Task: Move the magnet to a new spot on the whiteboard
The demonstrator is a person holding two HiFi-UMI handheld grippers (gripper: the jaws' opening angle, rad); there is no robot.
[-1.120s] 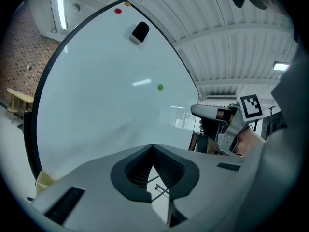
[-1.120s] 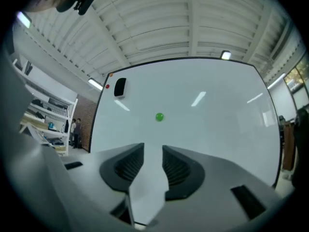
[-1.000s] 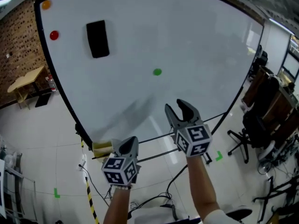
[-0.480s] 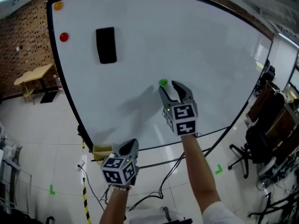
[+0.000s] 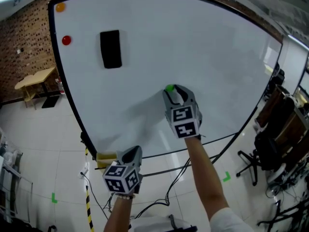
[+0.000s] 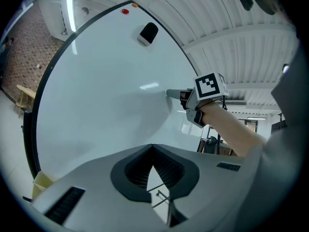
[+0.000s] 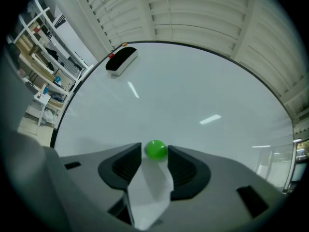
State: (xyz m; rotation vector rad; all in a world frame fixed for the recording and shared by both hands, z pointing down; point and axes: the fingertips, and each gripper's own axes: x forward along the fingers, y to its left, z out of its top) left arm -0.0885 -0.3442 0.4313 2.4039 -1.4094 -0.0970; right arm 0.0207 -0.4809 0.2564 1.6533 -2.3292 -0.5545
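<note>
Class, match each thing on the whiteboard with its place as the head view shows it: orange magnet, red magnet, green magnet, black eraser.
Things:
1. orange magnet
2. red magnet
3. green magnet
4. black eraser

Places:
A. next to the red magnet, on its right
B. top left corner of the whiteboard
C. lowest of the four, near mid-board
D. by the left edge, just below the orange one

Pairs: 1-B, 2-D, 3-C, 4-A

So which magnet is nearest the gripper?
The green magnet: it's between the right gripper's jaws, which have just been closing; red and orange are far off.
</note>
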